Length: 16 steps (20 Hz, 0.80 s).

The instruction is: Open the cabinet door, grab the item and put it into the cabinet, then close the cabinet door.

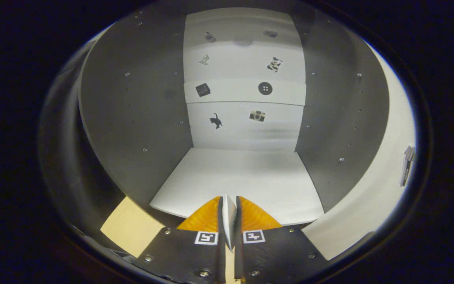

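Note:
I look straight into the open cabinet (132,118), which has grey side walls, a white back panel (246,63) with small picture stickers and a white floor (242,177). My gripper (229,199) sits at the front edge of that floor, pointing inward. Its fingers are shut on a thin white item (229,221) that stands on edge between them; only its narrow edge shows, so I cannot tell what it is. The white cabinet door (384,189) is swung open to the right, with its handle (407,165) near the outer edge.
A white shelf strip (246,91) crosses the back panel about halfway up. A tan tabletop (130,228) shows below the cabinet's left wall, beside my left finger. The cabinet floor ahead of the fingers is bare.

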### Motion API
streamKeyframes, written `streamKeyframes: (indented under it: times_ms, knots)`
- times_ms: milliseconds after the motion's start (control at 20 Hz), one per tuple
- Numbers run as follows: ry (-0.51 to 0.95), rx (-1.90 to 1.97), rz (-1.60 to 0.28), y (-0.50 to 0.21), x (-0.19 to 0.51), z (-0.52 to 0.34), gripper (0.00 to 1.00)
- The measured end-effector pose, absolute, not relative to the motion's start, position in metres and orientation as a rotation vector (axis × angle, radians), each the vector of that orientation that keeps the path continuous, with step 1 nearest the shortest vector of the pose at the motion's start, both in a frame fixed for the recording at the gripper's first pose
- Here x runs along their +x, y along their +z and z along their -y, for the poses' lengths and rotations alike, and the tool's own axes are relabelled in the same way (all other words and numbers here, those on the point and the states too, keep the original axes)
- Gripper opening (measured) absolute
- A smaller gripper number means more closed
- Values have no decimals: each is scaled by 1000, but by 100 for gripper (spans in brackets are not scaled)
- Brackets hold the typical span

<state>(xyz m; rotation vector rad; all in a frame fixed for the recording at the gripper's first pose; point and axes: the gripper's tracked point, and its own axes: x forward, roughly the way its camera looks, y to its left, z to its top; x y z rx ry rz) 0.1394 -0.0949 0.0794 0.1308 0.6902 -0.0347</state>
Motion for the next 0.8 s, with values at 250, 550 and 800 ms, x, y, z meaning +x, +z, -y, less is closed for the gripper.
streamKeyframes:
  times_ms: [250,550,800]
  knots:
    - [-39,128,-753,71,151,104,9]
    - [-34,142,-824,66,163,111,9]
    - [-9,116,-905,59,182,107,9]
